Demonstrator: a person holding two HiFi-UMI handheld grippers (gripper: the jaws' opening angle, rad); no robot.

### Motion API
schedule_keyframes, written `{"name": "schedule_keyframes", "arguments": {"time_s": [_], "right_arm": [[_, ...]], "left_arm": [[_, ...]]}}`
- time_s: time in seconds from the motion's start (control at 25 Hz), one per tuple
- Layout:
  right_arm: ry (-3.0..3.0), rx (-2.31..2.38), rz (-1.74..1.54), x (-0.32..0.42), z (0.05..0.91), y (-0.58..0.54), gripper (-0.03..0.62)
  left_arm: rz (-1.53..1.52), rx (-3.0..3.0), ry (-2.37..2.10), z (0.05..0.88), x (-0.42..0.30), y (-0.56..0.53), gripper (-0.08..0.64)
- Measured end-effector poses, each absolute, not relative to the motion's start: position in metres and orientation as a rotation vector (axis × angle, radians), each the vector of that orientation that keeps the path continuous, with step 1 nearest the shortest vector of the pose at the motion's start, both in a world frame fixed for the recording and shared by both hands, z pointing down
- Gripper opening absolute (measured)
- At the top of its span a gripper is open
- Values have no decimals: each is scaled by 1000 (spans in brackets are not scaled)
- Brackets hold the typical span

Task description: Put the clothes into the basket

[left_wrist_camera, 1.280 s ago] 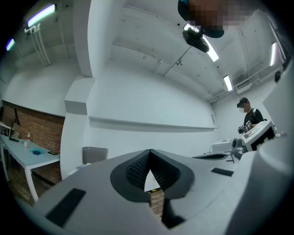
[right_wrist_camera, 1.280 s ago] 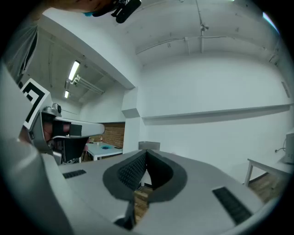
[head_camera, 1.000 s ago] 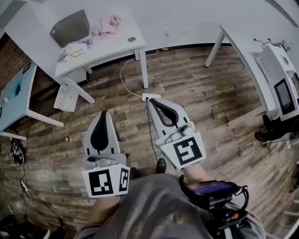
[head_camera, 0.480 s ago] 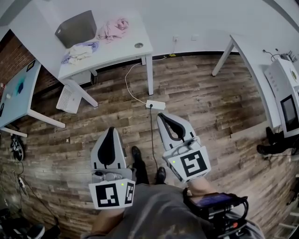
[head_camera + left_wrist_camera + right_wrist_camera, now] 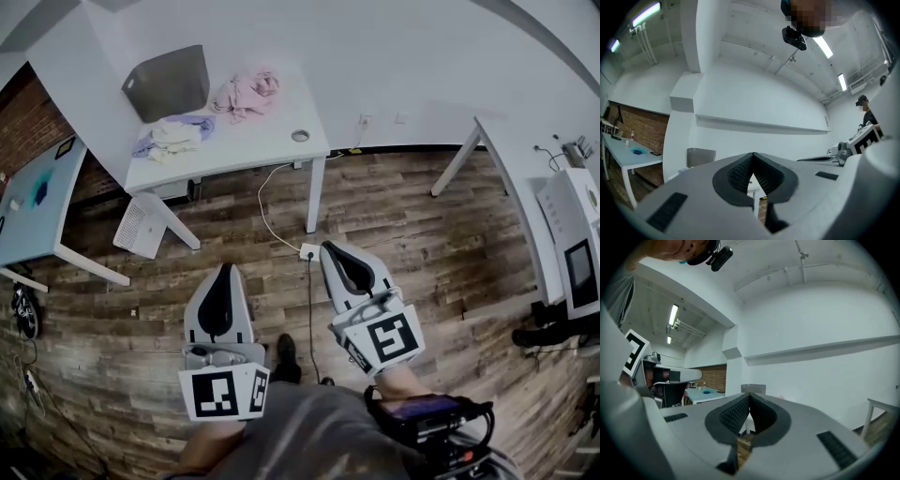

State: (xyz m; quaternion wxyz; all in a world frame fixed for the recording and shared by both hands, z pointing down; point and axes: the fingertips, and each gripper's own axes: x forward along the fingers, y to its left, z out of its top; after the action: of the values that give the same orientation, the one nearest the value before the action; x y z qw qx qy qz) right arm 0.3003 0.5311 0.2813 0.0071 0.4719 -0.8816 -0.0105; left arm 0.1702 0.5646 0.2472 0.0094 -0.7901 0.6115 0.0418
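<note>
A grey basket (image 5: pixel 164 82) stands at the back of a white table (image 5: pixel 272 150). Pink clothes (image 5: pixel 246 94) lie to its right, and a white and lavender bundle (image 5: pixel 175 136) lies in front of it. My left gripper (image 5: pixel 223 268) and right gripper (image 5: pixel 329 247) hover over the wooden floor, well short of the table, both shut with nothing in them. The basket (image 5: pixel 701 156) shows beyond the shut left gripper (image 5: pixel 753 153) in the left gripper view. It also shows in the right gripper view, where the basket (image 5: pixel 753 388) sits just above the shut right gripper (image 5: pixel 749 394).
A power strip (image 5: pixel 308 251) with cables lies on the floor just ahead of the grippers. A white box (image 5: pixel 141 226) leans by the table's leg. A blue-topped table (image 5: pixel 33 202) stands at left, another white table (image 5: pixel 525 159) and a machine (image 5: pixel 574 248) at right.
The table with the basket and clothes has come nearer and sits lower in the head view. Both grippers have stayed shut and level in front of the person.
</note>
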Motion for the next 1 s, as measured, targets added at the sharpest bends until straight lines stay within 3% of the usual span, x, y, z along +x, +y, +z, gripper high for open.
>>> {"name": "schedule_keyframes", "arguments": {"time_s": [0.48,1.0], "right_arm": [[-2751,1465,-152,242,259,434,6],[-2708,1491,-70,248,278,362,6]], "left_arm": [[265,-2447,1879,230,110,463,9],[157,-2544,1894,265,120,382,9]]}}
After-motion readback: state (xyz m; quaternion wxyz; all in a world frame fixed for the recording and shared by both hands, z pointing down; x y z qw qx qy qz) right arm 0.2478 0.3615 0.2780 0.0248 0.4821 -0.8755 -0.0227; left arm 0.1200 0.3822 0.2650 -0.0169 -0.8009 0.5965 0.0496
